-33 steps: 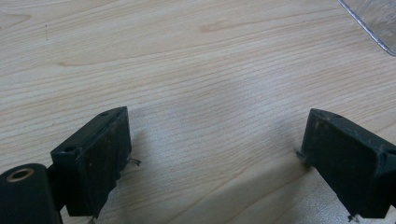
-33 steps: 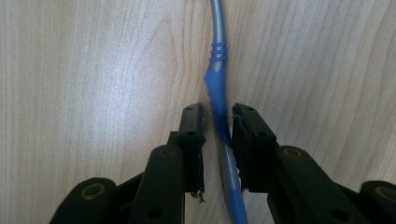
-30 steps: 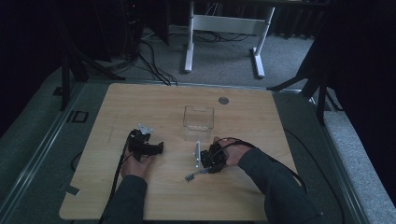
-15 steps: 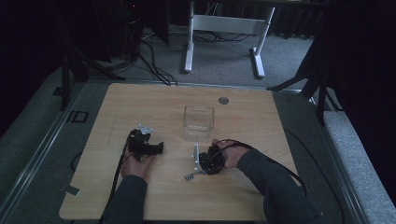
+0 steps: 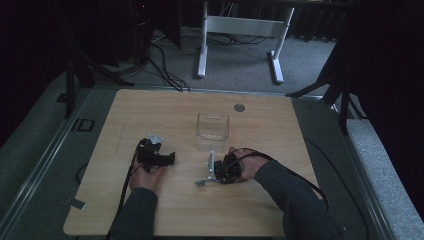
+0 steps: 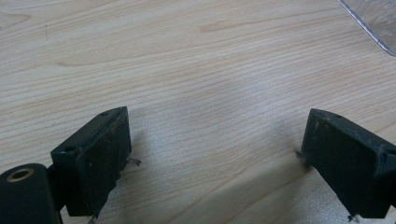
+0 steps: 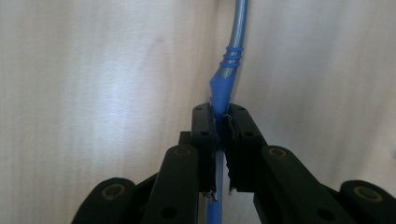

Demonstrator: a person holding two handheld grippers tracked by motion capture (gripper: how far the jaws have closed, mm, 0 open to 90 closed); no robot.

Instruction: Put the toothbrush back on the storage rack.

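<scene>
My right gripper [image 7: 219, 114] is shut on a blue-handled stick [image 7: 223, 79] that looks like a toothbrush. Its shaft turns silvery past a ribbed blue ring and runs away over the wood. In the high view the right gripper [image 5: 216, 176] lies low near the table's middle front, with the brush's head end [image 5: 200, 183] poking out to its left. My left gripper [image 5: 169, 159] rests further left, held by a hand. Its jaws stand wide apart over bare wood in the left gripper view [image 6: 215, 140], with nothing between them.
A clear plastic box [image 5: 212, 125] stands upright just behind the two grippers, and its corner [image 6: 373, 18] shows in the left gripper view. A small grey disc [image 5: 239, 107] lies near the wooden table's [image 5: 150, 115] far edge. Cables trail from both grippers toward the front edge.
</scene>
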